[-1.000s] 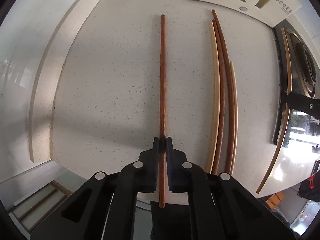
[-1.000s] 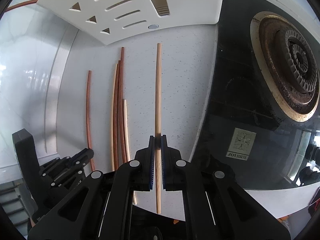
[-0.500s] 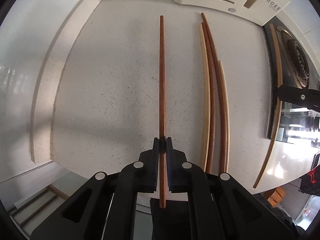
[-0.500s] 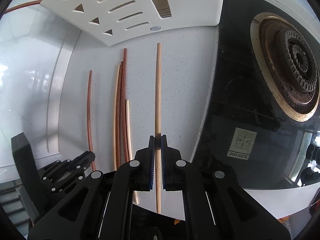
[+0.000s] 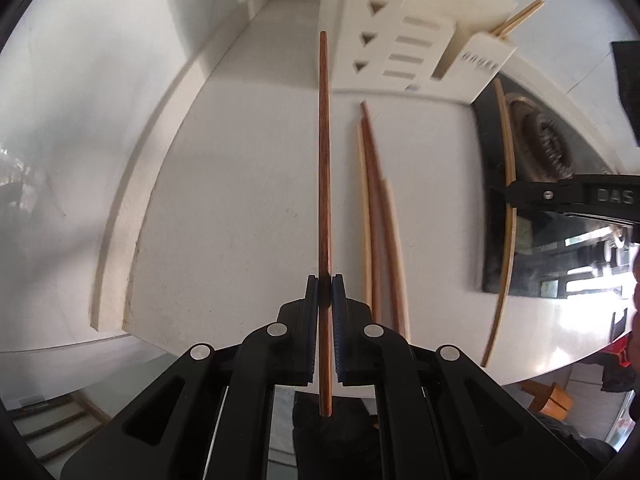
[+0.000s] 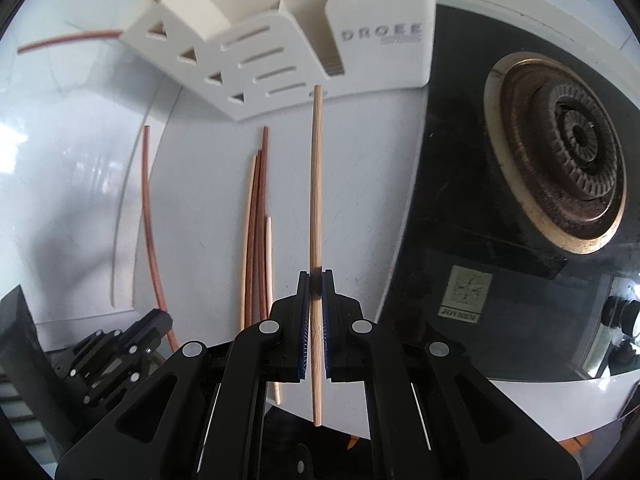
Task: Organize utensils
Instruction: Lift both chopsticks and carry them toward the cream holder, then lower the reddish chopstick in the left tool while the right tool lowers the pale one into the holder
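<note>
With the left gripper (image 5: pixel 325 280) pinching a dark chopstick (image 5: pixel 324 168) and the right gripper (image 6: pixel 316 276) clamping a pale chopstick (image 6: pixel 316 184) above the counter (image 5: pixel 248 184), both long sticks are risking pivoting and missing the white holder (image 6: pixel 376 44).

A white speckled countertop (image 5: pixel 240 208) adjoins a raised white backsplash ledge (image 5: pixel 132 216) and a white wall (image 5: pixel 100 60). A black glass cooktop (image 6: pixel 500 240) is set into the counter; its gas burner (image 6: pixel 576 152) has a brass-coloured ring. Daylight reflects as bright window shapes on the glossy glass (image 5: pixel 580 256). Steps (image 5: pixel 52 424) are visible below the counter edge.
</note>
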Tool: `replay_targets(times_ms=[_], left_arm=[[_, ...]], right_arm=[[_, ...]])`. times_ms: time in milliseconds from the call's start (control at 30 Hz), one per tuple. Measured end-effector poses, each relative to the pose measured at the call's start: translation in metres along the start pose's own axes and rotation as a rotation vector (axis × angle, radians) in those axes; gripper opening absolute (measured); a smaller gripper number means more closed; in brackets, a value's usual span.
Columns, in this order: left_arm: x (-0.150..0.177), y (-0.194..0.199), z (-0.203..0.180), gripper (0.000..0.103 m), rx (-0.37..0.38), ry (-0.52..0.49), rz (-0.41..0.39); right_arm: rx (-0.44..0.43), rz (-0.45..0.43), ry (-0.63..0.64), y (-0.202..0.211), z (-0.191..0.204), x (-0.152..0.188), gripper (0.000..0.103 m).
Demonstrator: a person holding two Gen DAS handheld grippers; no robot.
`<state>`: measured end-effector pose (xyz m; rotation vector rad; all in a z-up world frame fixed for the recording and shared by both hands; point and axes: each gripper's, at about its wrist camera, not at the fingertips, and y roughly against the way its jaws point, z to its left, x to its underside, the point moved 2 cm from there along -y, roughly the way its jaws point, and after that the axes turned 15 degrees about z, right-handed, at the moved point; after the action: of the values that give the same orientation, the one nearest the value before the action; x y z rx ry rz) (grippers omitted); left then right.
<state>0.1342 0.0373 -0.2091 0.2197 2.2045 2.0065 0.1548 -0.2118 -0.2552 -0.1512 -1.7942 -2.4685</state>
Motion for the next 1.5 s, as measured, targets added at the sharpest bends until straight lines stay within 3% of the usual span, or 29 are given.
replay_targets(times_ms=[67, 500, 733, 1133, 1500], left_arm=[[0.021, 0.000, -0.009, 0.006, 0.003, -0.012, -0.032], [0.027, 0.059, -0.058, 0.006, 0.027, -0.095, -0.280], [-0.007, 0.081, -0.073, 0.006, 0.068, -0.104, -0.372], [-0.064, 0.128, -0.073, 0.006, 0.017, -0.097, -0.515], [-0.111, 0.157, -0.071, 0.006, 0.025, -0.084, -0.624]], right_arm=[[-0.005, -0.017, -0.001, 0.008, -0.002, 0.001, 0.007], [0.065, -0.189, 0.057, 0.073, 0.002, 0.003, 0.007], [0.065, -0.286, 0.098, 0.111, 0.012, -0.007, 0.007], [0.087, -0.423, 0.136, 0.161, 0.031, -0.038, 0.007], [0.092, -0.552, 0.151, 0.189, 0.032, -0.063, 0.007]])
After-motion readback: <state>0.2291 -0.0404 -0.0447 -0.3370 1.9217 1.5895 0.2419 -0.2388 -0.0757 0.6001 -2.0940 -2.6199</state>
